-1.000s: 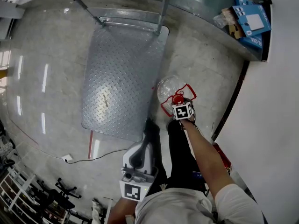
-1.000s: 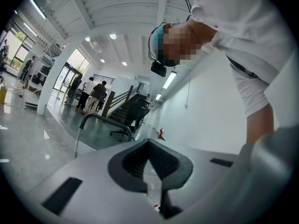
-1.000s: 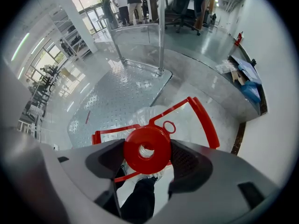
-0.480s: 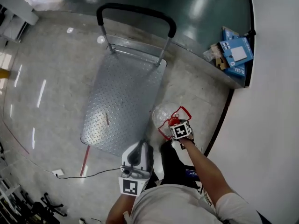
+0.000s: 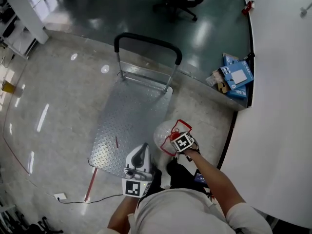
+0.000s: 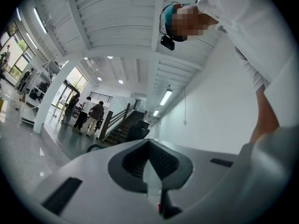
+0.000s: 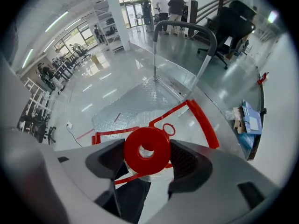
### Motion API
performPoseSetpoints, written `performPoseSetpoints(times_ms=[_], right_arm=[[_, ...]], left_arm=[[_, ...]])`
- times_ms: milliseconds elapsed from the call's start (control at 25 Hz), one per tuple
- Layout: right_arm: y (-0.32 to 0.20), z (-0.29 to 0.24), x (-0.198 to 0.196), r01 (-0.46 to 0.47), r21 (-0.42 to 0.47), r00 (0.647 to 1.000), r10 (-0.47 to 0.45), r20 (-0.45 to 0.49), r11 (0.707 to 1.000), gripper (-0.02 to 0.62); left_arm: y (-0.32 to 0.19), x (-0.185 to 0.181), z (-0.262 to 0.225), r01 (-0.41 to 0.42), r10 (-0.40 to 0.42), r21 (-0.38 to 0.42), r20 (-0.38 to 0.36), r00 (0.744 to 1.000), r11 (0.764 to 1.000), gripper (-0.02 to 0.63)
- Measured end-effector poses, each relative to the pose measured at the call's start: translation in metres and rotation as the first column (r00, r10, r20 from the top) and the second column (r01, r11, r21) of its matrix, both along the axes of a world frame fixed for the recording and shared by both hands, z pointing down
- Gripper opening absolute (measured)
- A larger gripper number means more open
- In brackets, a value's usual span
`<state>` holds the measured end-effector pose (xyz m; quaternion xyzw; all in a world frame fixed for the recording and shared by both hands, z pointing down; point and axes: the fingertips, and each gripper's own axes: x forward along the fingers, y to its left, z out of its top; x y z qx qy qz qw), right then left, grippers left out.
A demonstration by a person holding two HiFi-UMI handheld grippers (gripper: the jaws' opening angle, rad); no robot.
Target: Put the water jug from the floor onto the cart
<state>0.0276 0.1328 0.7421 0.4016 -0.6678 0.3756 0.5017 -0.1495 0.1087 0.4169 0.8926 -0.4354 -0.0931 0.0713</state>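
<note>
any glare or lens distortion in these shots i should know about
Head view: light streaks glare off the glossy floor at left; the cart deck shows a soft sheen. Left gripper view: strong fisheye, black corners, one mosaic patch. Right gripper view: fisheye bends the cart handle; the red cap on the water jug is sharp.

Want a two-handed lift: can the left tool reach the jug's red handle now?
Probably not as posed: the left tool is shut and aimed upward, away from the water jug. Nothing lies between them; the right tool grips only the cap.
</note>
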Motion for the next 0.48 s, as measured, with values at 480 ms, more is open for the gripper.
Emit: performPoseSetpoints(times_ms=[480], right_arm=[[-0.073, 0.000, -0.050, 0.121, 0.001, 0.992, -0.121, 0.035, 0.993, 0.300]], left_arm=[[-0.048, -0.010, -0.014, 0.137, -0.138, 0.034, 0.018, 0.990, 0.990, 0.003]])
